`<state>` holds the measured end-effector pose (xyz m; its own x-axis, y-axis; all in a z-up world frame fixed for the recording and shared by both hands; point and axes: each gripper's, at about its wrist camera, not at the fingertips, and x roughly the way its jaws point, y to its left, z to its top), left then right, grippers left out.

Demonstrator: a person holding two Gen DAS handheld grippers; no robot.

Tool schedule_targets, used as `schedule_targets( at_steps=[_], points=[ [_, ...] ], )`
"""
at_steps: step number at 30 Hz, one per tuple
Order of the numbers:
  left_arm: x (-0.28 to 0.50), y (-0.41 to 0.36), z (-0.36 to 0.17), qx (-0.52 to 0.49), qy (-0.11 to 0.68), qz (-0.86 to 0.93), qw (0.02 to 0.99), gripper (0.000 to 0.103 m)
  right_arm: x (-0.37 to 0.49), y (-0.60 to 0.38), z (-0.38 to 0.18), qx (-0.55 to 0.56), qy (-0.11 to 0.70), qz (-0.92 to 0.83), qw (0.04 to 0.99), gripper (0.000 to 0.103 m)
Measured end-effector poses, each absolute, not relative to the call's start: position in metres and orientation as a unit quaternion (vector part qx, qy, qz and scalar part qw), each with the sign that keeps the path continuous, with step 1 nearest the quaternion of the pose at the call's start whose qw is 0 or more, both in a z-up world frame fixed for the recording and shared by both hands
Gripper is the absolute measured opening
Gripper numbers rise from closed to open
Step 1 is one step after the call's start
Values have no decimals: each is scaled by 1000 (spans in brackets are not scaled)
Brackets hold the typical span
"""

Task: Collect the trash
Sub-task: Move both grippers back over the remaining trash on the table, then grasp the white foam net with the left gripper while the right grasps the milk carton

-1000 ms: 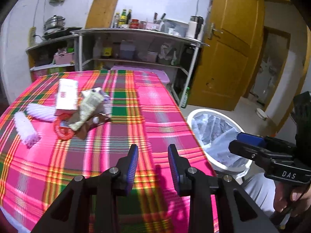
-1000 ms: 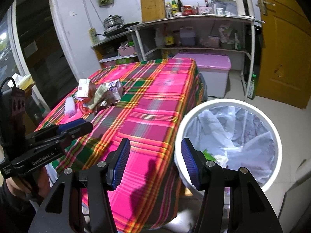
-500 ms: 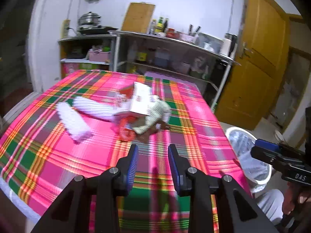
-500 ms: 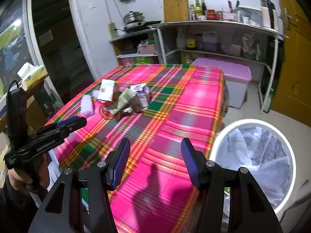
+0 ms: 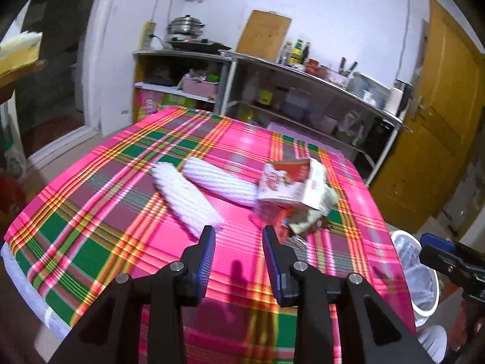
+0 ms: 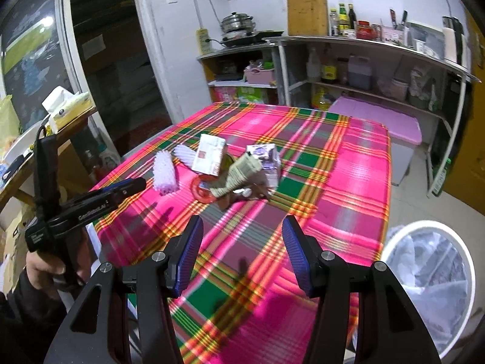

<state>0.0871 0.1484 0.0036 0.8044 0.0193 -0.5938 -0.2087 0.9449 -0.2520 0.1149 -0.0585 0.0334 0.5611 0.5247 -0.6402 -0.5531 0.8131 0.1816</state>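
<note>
A pile of trash lies mid-table on the pink plaid cloth (image 6: pixel 333 157): two white foam sleeves (image 5: pixel 189 203) (image 6: pixel 165 174), a white and red carton (image 5: pixel 292 186) (image 6: pixel 209 154), a crumpled wrapper (image 6: pixel 242 174), a red ring (image 6: pixel 201 192) and a small purple-print carton (image 6: pixel 263 157). My left gripper (image 5: pixel 239 250) is open and empty, just short of the near foam sleeve. My right gripper (image 6: pixel 241 250) is open and empty over the table's near part. A white bin with a clear liner (image 6: pixel 430 276) (image 5: pixel 418 276) stands on the floor at the right.
Metal shelves (image 6: pixel 363 69) with bottles, pots and a cutting board line the back wall. A pink-lidded box (image 6: pixel 385 121) stands behind the table. A yellow door (image 5: pixel 439 127) is at the right. A side table with a tissue box (image 6: pixel 65 107) is at the left.
Both grippers have swung left from the bin toward the trash pile. The left gripper has closed in on the foam sleeves. Both stay open and empty.
</note>
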Motion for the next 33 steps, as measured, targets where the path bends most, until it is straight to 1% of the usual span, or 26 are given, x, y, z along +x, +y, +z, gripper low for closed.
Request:
schedule_targets(
  at_steps=[4,6,14,18,20,21,23,24,28,33],
  points=[
    [97,169,-2,-179,311,72,931,47,122,-45,35,-23,357,310,881,55],
    [104,177,-6,-191,313,76,927,50,126,-40,34,-23,358,312,880,55],
    [143,196,-27,-226,339,96,908,50,148,-23,31,-25,361,311,879,55],
    [163,199,-42,-225,370,121,893,50,160,-13,29,-22,365,314,876,55],
    [167,202,-47,-228,374,122,891,46,165,-8,28,-22,366,316,875,55],
    [167,202,-47,-224,374,124,891,39,167,-5,28,-22,367,318,874,55],
    [167,203,-49,-223,377,120,891,33,173,3,27,-21,370,323,871,55],
    [166,204,-49,-224,377,115,891,28,175,6,27,-19,371,326,869,55],
    [157,204,-47,-221,368,104,897,23,183,19,23,-14,376,333,864,55],
    [143,202,-45,-214,361,94,903,23,197,31,17,-4,388,331,860,55]
  ],
)
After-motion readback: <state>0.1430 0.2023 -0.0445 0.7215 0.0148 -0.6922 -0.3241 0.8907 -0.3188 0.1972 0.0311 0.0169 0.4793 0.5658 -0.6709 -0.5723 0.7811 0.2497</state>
